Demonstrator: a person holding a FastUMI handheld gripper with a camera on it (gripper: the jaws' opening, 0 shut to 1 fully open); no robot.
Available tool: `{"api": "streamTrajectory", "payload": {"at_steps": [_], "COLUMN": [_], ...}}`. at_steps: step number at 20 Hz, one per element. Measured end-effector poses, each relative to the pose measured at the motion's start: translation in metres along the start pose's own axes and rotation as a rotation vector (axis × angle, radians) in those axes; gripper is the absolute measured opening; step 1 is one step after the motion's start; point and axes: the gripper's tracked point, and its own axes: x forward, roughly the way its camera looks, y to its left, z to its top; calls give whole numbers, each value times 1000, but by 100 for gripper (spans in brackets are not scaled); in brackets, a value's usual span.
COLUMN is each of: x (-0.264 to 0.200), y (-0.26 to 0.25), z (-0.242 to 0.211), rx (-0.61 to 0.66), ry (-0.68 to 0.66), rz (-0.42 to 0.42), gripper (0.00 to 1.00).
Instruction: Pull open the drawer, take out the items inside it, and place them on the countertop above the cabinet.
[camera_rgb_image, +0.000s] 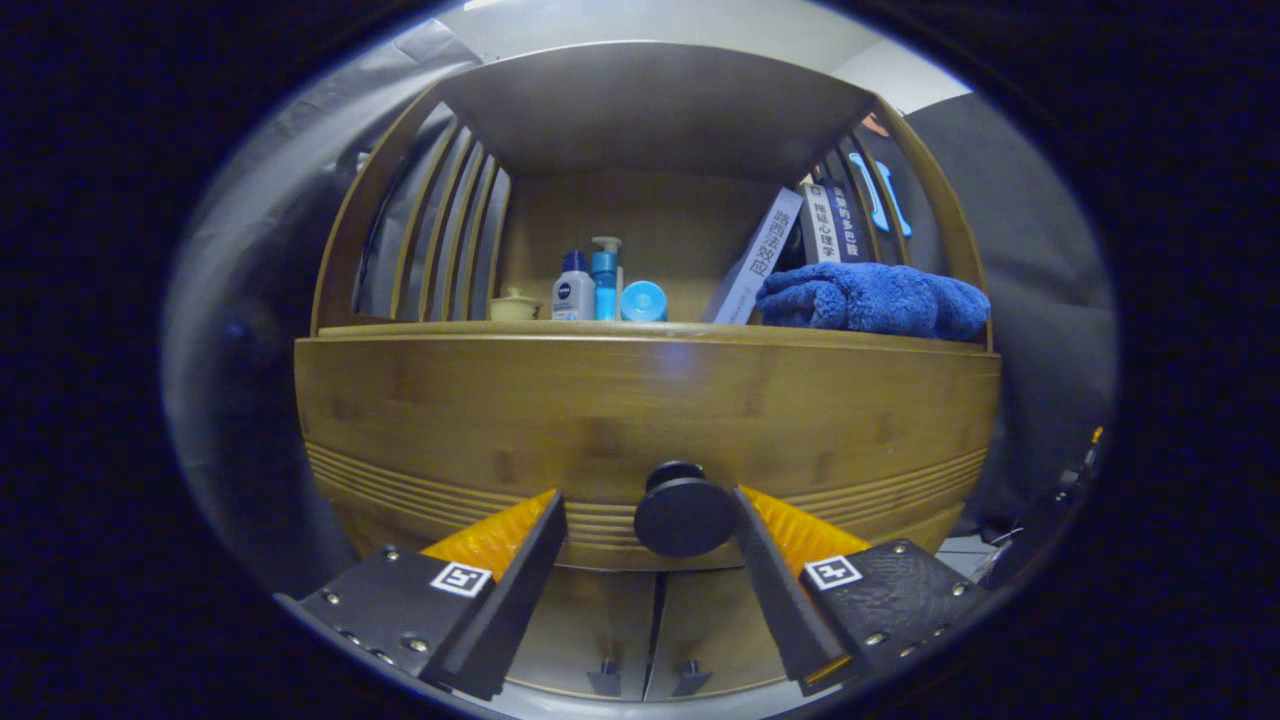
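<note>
Gripper-mounted fisheye, close, facing drawer front (640, 420) head-on, level with knob (684, 510).

Wooden cabinet (640, 400) — warm brown, grain visible, a band of fine horizontal grooves low on its front. Open shelf bay above the countertop (640, 328), roofed by a flat wooden board (655, 105); curved slatted sides (450, 230) left and right. Two lower doors (650, 630) meet at a centre seam, each with a small dark pull. Surroundings — black cloth wall (1030, 270) behind and beside; pale ceiling patch (700, 25) overhead. Lighting dim, soft.
</note>
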Motion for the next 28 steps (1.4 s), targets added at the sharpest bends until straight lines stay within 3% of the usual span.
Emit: {"api": "streamTrajectory", "payload": {"at_steps": [13, 18, 21, 28], "x": [4, 4, -10, -54], "y": [1, 3, 12, 8], "z": [-3, -13, -9, 27], "rx": [-45, 55, 68, 38], "ry": [33, 150, 193, 201], "rz": [-17, -10, 36, 29], "gripper": [98, 98, 98, 99]}}
